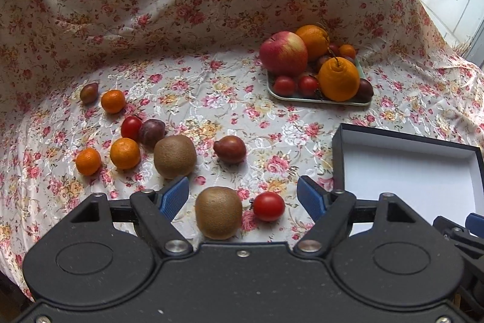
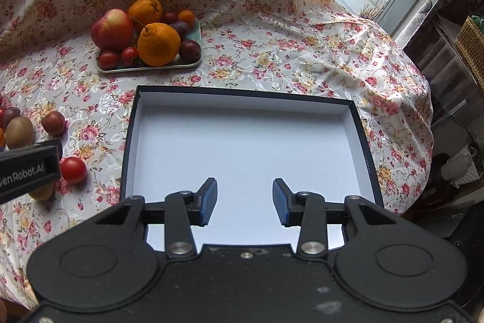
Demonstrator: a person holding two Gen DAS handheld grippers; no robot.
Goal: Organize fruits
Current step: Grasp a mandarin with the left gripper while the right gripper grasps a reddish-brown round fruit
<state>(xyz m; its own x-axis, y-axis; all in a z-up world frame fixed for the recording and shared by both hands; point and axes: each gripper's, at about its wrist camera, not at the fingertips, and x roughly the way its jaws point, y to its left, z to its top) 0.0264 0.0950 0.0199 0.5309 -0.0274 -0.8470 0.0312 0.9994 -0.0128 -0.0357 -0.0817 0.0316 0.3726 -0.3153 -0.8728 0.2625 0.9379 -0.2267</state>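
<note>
My left gripper (image 1: 243,196) is open above a brown kiwi (image 1: 218,212) and a red tomato (image 1: 269,206) that lie on the floral cloth between its blue fingers, untouched. A second kiwi (image 1: 174,156), a plum (image 1: 230,148), small oranges (image 1: 125,153) and another tomato (image 1: 131,127) lie scattered to the left. My right gripper (image 2: 245,200) hangs open over the white floor of a black-edged box (image 2: 360,135), nothing between its pads. The same box (image 1: 338,159) shows at the right in the left wrist view.
A pale green tray (image 1: 317,100) at the back holds an apple (image 1: 282,53), two large oranges, tomatoes and plums; the right wrist view shows this tray (image 2: 151,68) too. The floral cloth rises in folds behind. The left gripper's body (image 2: 27,168) juts in at the right wrist view's left edge.
</note>
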